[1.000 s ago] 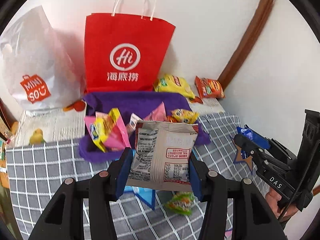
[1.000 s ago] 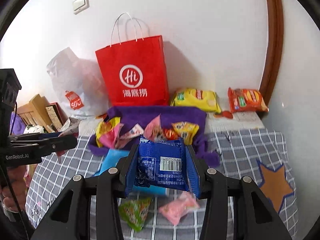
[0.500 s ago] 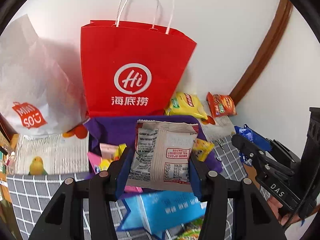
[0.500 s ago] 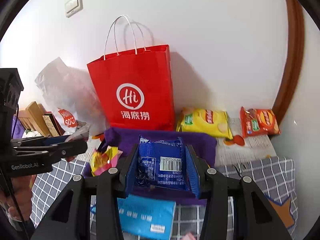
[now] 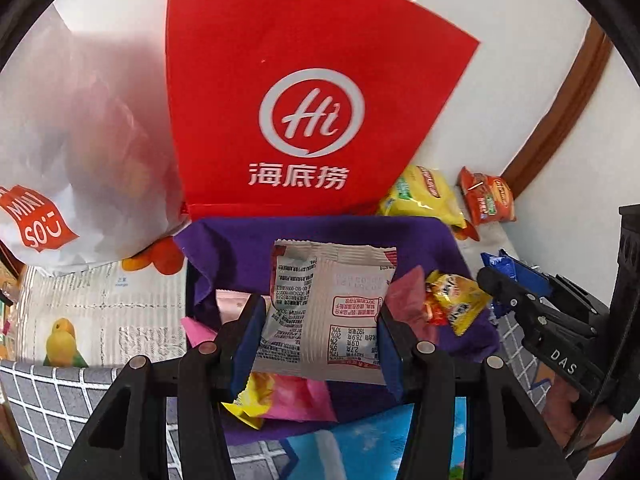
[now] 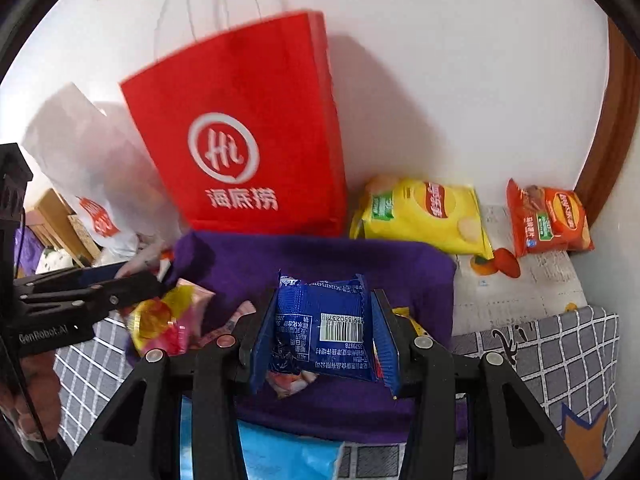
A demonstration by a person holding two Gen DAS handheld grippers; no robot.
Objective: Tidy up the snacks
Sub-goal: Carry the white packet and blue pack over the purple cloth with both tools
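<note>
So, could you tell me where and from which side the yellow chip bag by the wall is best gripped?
The yellow chip bag lies flat, tilted against the wall. I would pinch its near bottom edge, coming from the front over the purple bin. That flattened seam is thinner than the puffed middle, and the red bag crowds its left side.

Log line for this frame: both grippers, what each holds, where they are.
left gripper: shut on white packet | right gripper: shut on blue packet | both above purple felt bin | not released
</note>
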